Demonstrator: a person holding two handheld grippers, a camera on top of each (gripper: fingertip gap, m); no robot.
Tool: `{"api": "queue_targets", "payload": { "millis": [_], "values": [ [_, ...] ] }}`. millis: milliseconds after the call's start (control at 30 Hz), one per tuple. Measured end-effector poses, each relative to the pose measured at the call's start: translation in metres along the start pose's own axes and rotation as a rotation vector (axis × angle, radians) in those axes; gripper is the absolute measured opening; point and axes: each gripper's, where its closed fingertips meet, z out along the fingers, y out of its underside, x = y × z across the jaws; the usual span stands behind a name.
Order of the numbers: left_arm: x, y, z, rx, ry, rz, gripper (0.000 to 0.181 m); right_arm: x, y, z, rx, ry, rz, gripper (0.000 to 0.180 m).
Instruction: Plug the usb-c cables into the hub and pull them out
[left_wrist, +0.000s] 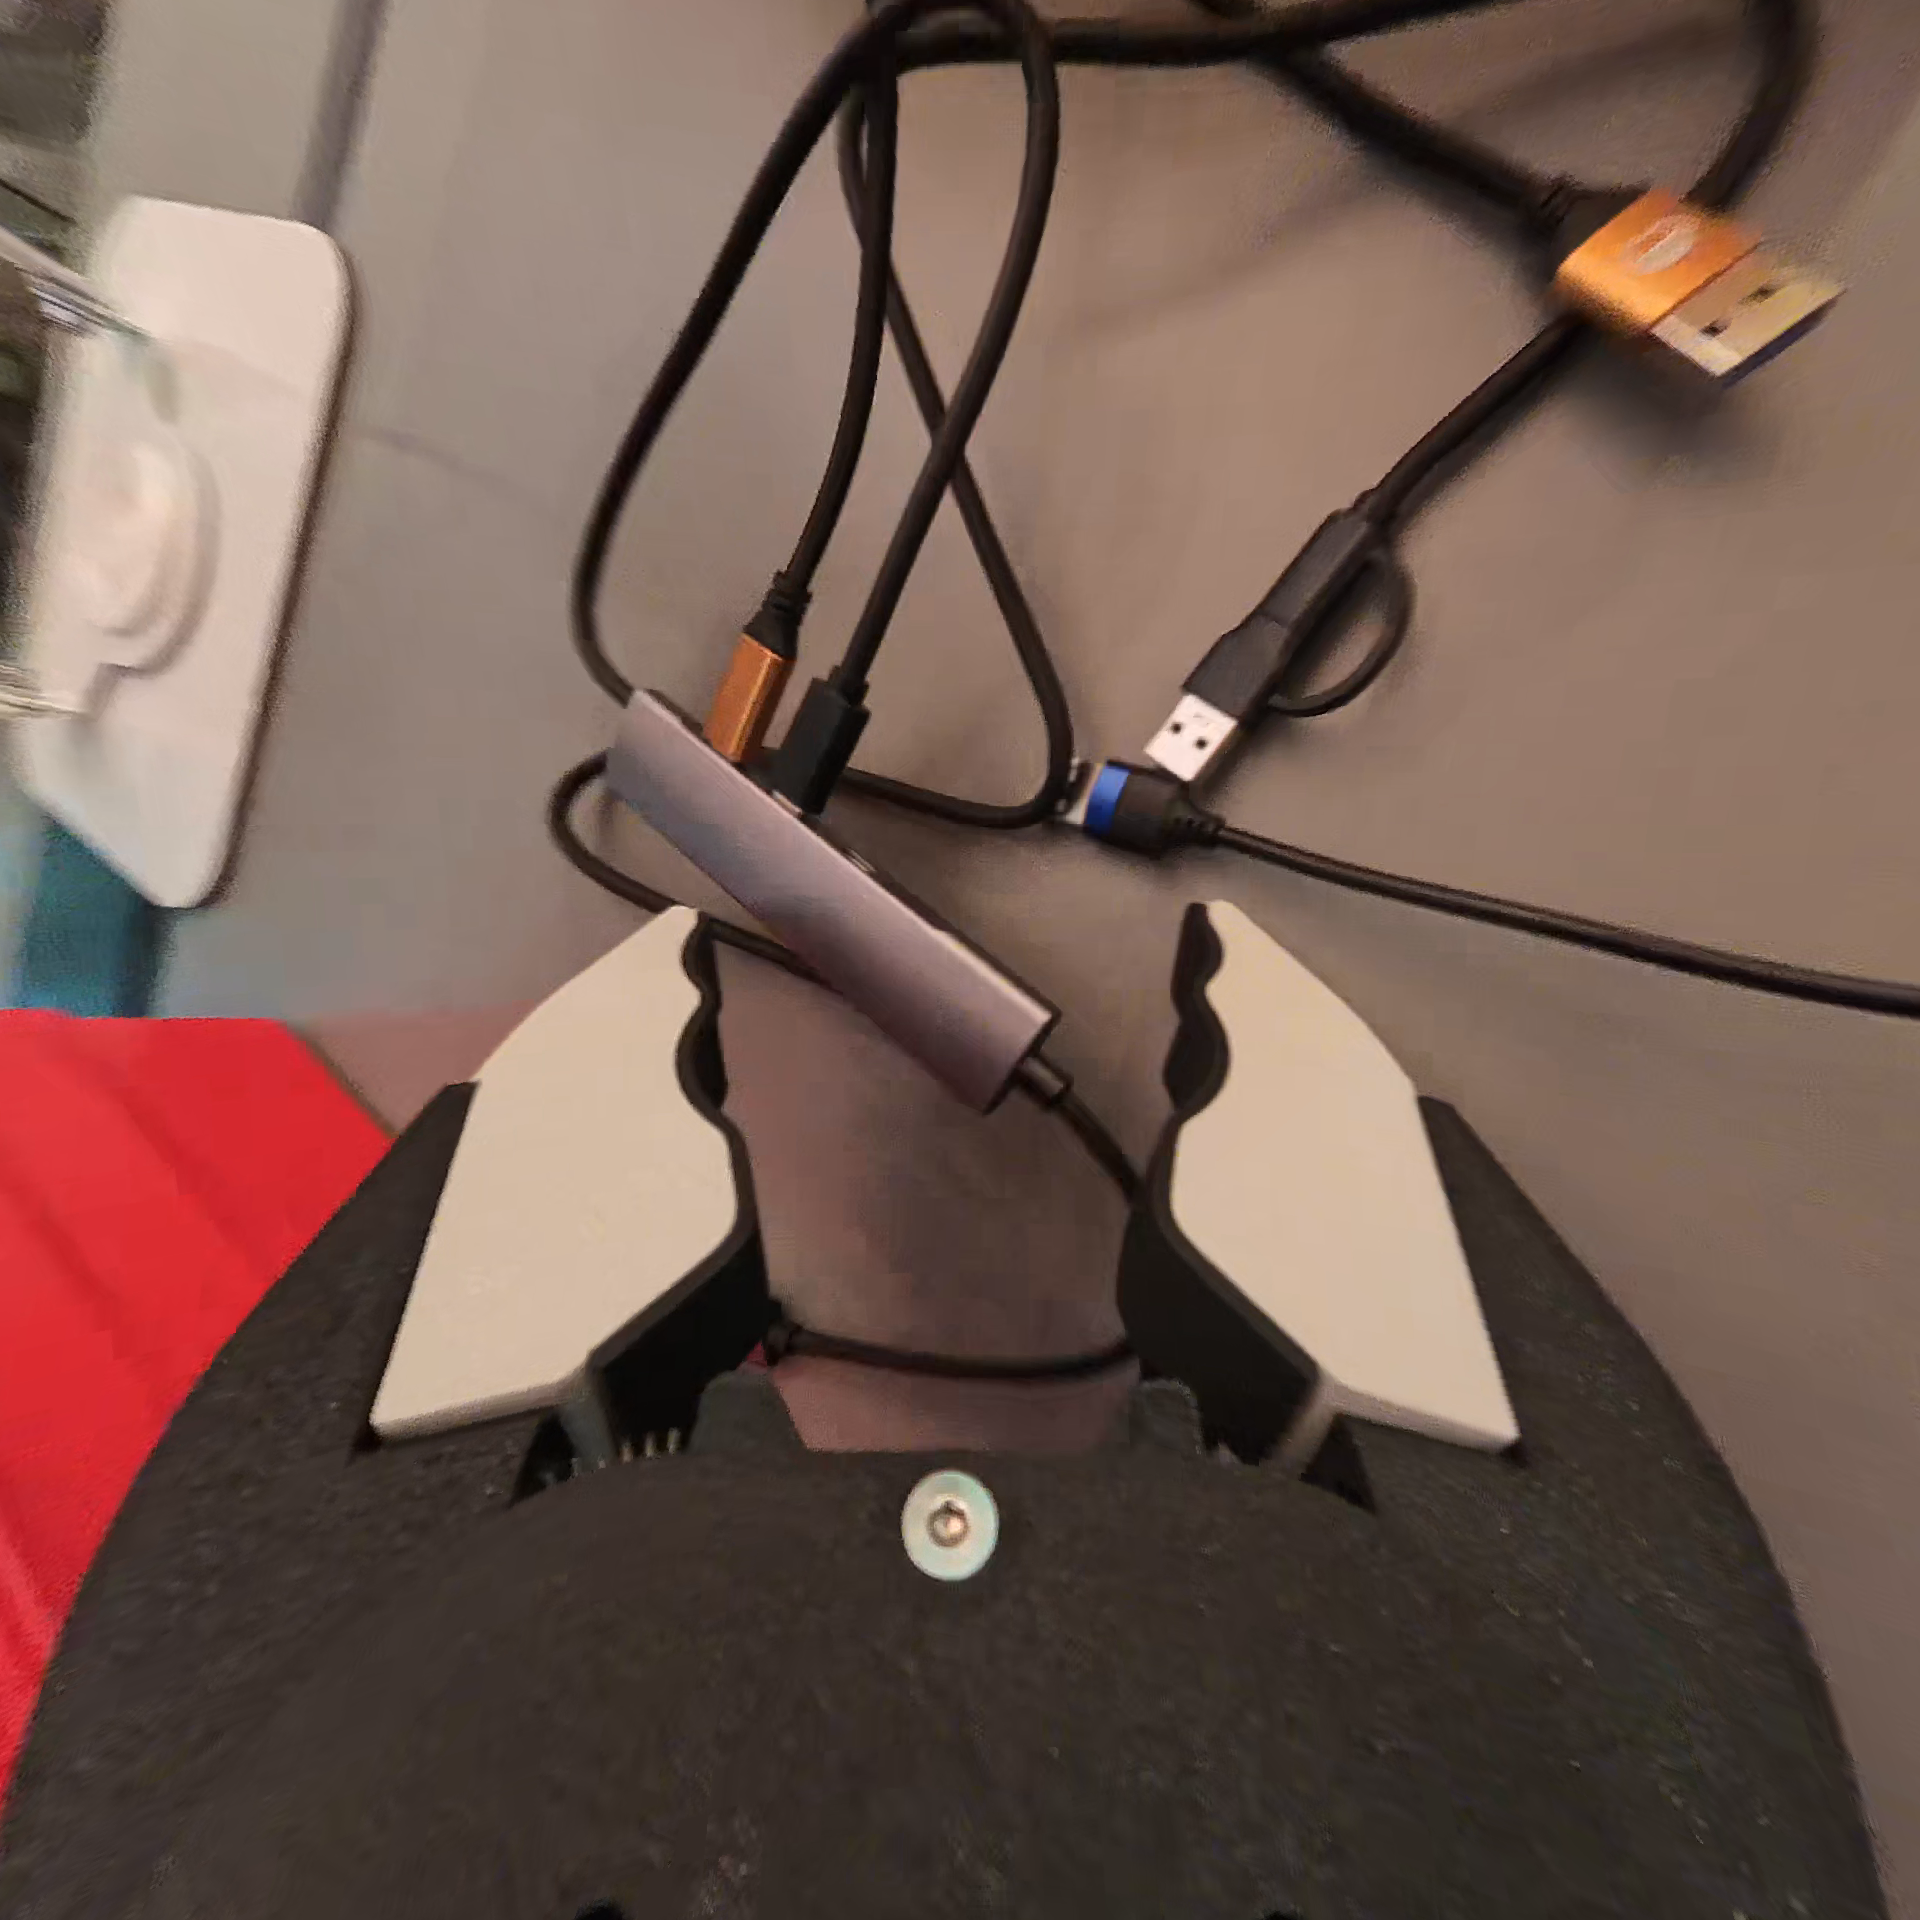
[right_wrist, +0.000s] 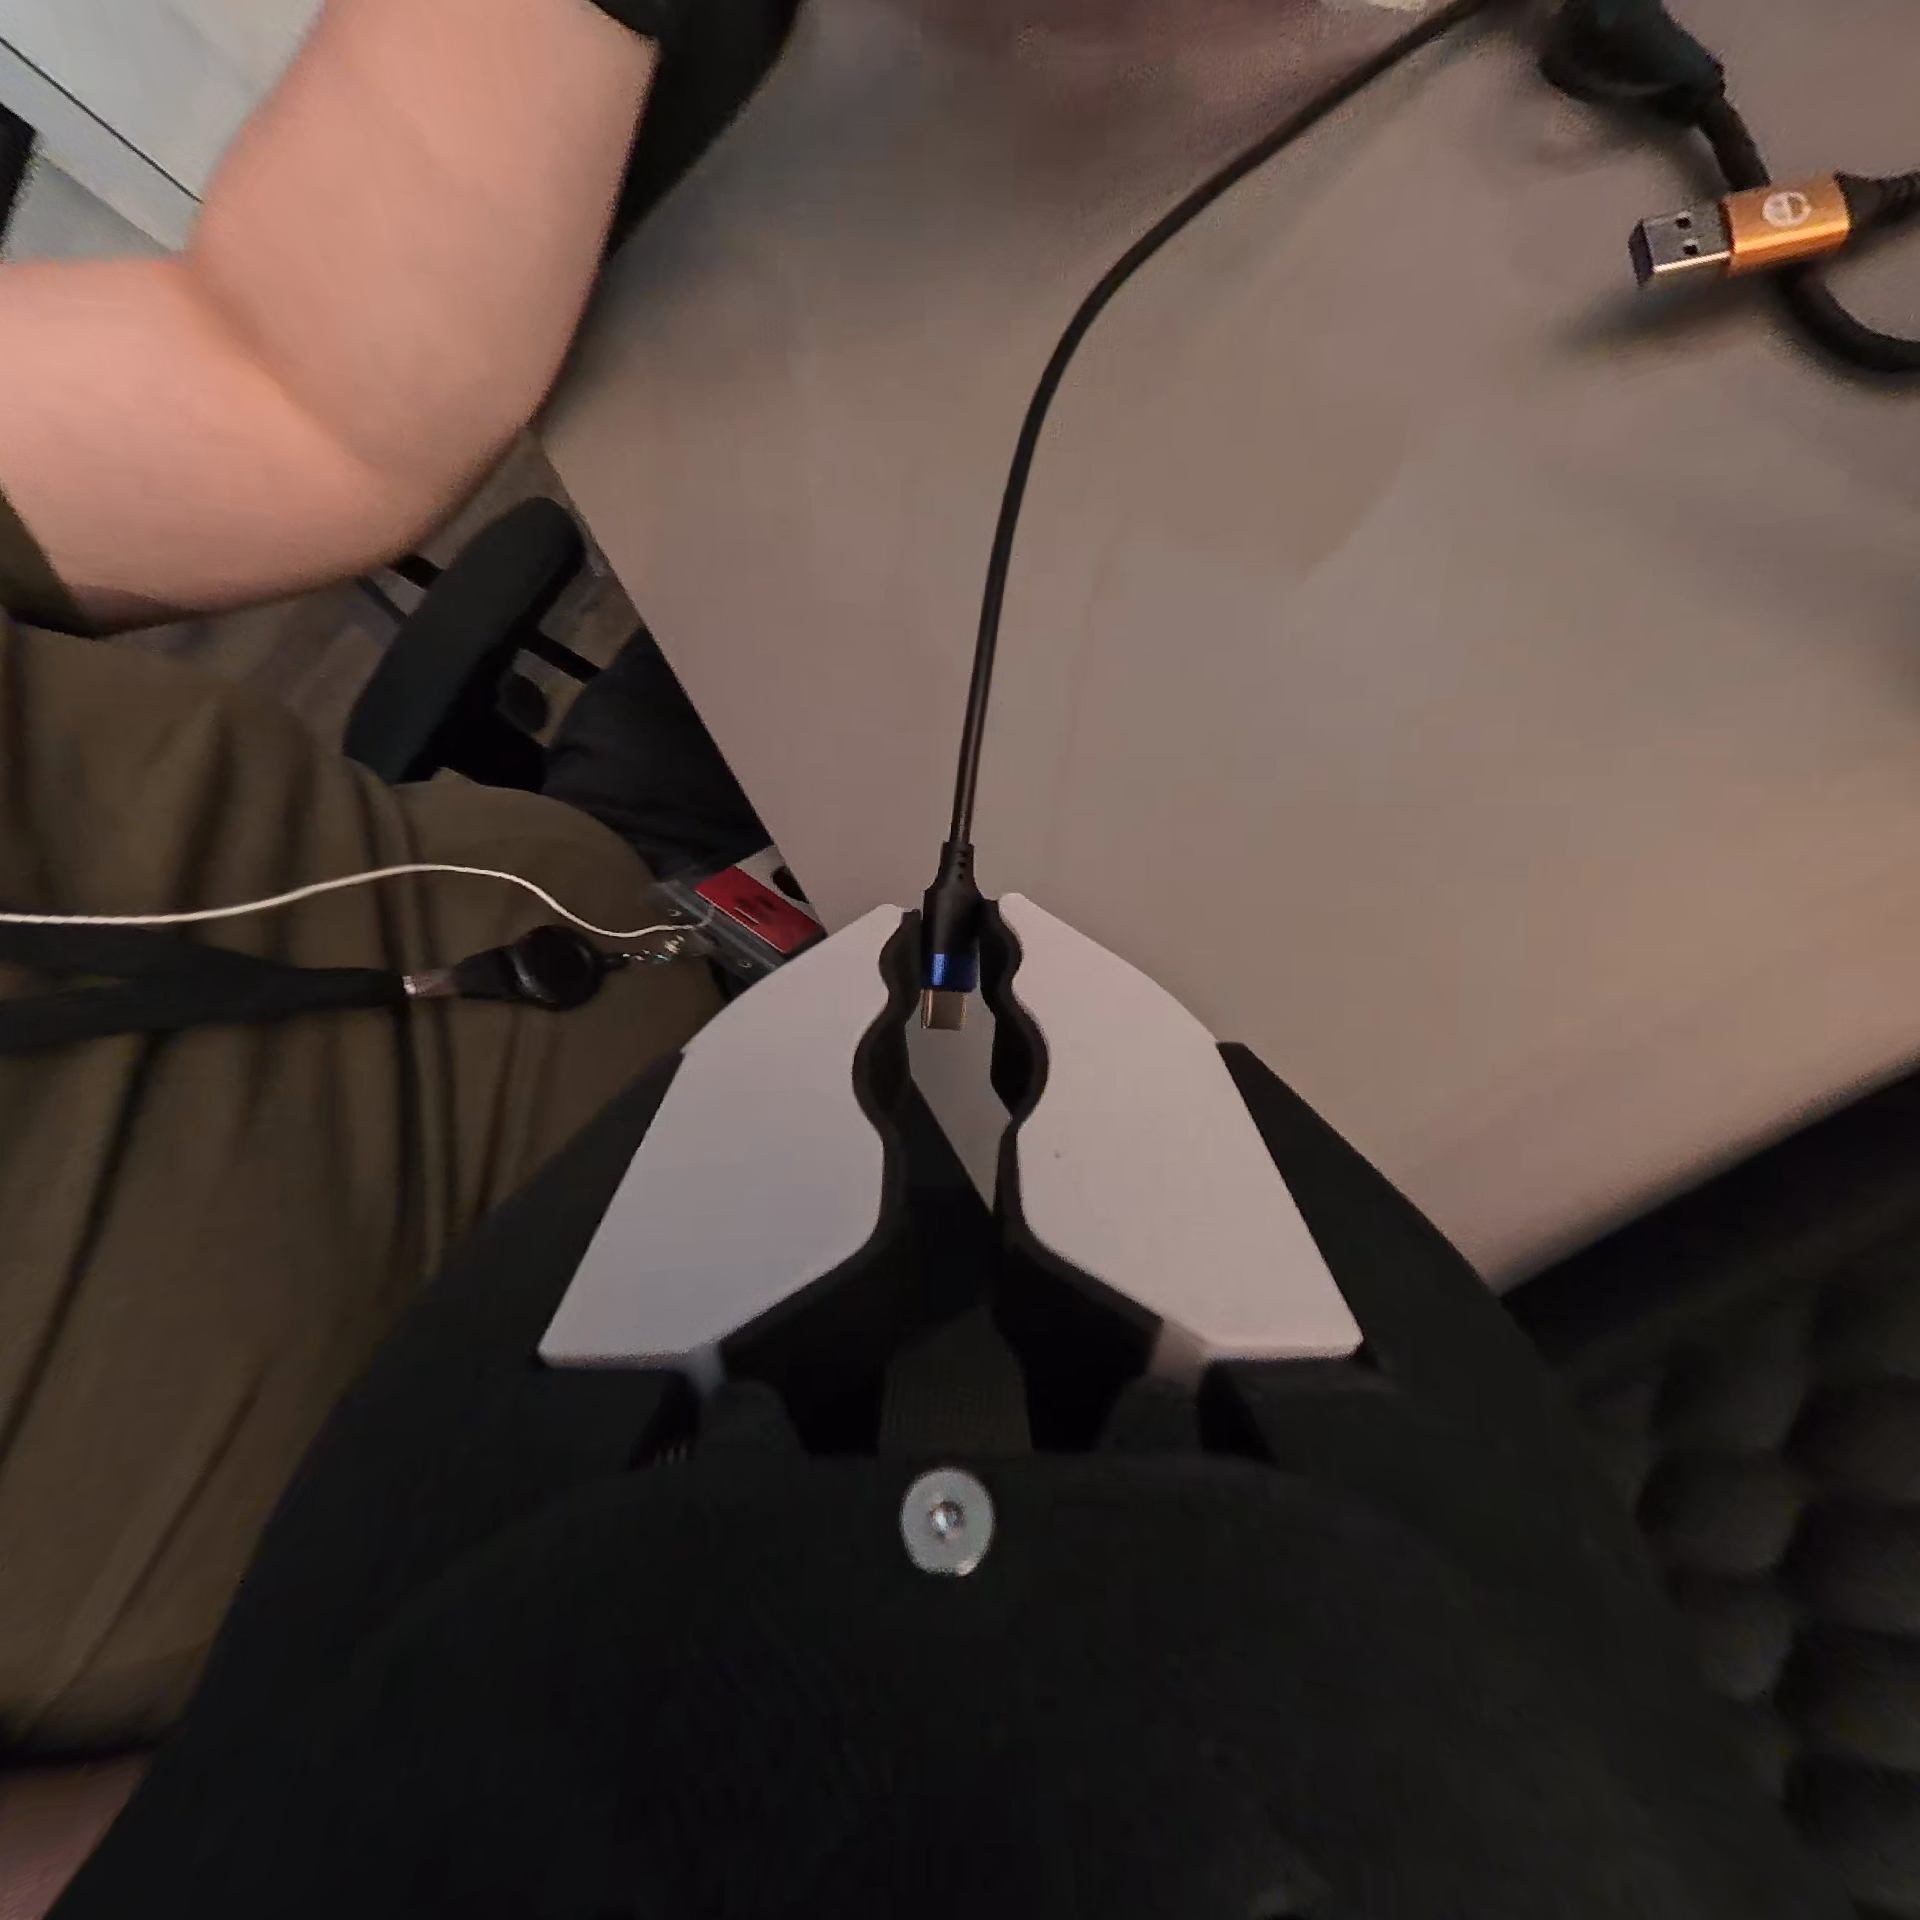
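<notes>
- The left tool (left_wrist: 940, 1023) hangs over a grey tabletop (left_wrist: 1455, 1143), its two white-and-black fingers spread wide apart and holding nothing.
- A slim grey hub (left_wrist: 821, 904) lies slantwise on the tabletop, its near end between the fingertips of the left tool without visibly touching either.
- Two plugs sit in the hub's far side, side by side: an orange plug (left_wrist: 750, 701) and a black plug (left_wrist: 821, 732), their black cables looping away up the tabletop.
- Just right of the hub lie a blue-ringed plug (left_wrist: 1127, 800) and a black USB-A plug (left_wrist: 1221, 707), both loose.
- An orange USB-A plug (left_wrist: 1683, 281) lies farther off at the upper right.
- The right tool (right_wrist: 951, 971) is clamped on a blue-banded USB-C plug (right_wrist: 948, 961), whose metal tip points back toward the camera; its black cable (right_wrist: 1013, 540) trails away across the tabletop.
- A person's bare arm (right_wrist: 291, 343) and olive clothing fill the left of the right wrist view.
</notes>
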Motion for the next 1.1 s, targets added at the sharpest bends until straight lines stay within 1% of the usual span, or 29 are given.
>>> {"api": "queue_targets", "payload": {
  "millis": [133, 233, 333, 400, 433, 467, 500, 600, 667, 800, 833, 867, 900, 967, 1000, 1100],
  "values": [
    [0.004, -0.001, -0.01, 0.032, 0.082, -0.078, 0.087, -0.005, -0.01, -0.005, 0.056, -0.12, 0.017, 0.013],
    [0.009, 0.009, -0.02, 0.018, 0.062, -0.068, 0.099, -0.015, -0.026, -0.01, 0.11, -0.298, 0.063, 0.012],
    [0.018, 0.013, -0.045, 0.061, 0.019, -0.004, 0.097, -0.011, -0.034, -0.012, 0.073, -0.363, 0.083, 0.012],
    [0.029, 0.009, -0.068, 0.12, 0.034, 0.02, 0.09, -0.008, -0.04, -0.014, 0.036, -0.372, 0.079, 0.012],
    [0.038, 0.004, -0.081, 0.164, 0.071, 0.029, 0.081, -0.006, -0.042, -0.014, 0.013, -0.366, 0.07, 0.012],
    [0.048, -0.004, -0.095, 0.22, 0.122, 0.04, 0.068, -0.005, -0.044, -0.014, -0.009, -0.356, 0.054, 0.012],
    [0.06, -0.015, -0.11, 0.281, 0.192, 0.057, 0.058, -0.003, -0.047, -0.013, -0.029, -0.346, 0.038, 0.012],
    [0.106, -0.048, -0.143, 0.426, 0.417, 0.153, 0.05, -0.002, -0.058, -0.012, -0.073, -0.308, -0.02, 0.012],
    [0.131, -0.063, -0.146, 0.439, 0.506, 0.226, 0.05, -0.003, -0.066, -0.013, -0.098, -0.283, -0.055, 0.012],
    [0.137, -0.074, -0.121, 0.346, 0.482, 0.279, 0.042, -0.007, -0.086, -0.021, -0.122, -0.245, -0.096, 0.012],
    [0.139, -0.075, -0.118, 0.341, 0.502, 0.28, 0.033, -0.006, -0.091, -0.024, -0.124, -0.23, -0.101, 0.012],
    [0.142, -0.076, -0.118, 0.344, 0.533, 0.277, 0.014, -0.006, -0.097, -0.027, -0.123, -0.222, -0.11, 0.012],
    [0.142, -0.079, -0.118, 0.357, 0.553, 0.261, 0.0, -0.005, -0.102, -0.03, -0.119, -0.209, -0.121, 0.012],
    [0.135, -0.087, -0.12, 0.4, 0.573, 0.199, 0.0, 0.0, -0.117, -0.036, -0.088, -0.173, -0.153, 0.012],
    [0.128, -0.092, -0.123, 0.43, 0.576, 0.156, 0.0, 0.001, -0.129, -0.041, -0.037, -0.162, -0.178, 0.012],
    [0.097, -0.107, -0.137, 0.56, 0.608, -0.036, 0.0, 0.01, -0.176, -0.069, 0.226, -0.104, -0.26, 0.014]
  ]
}}
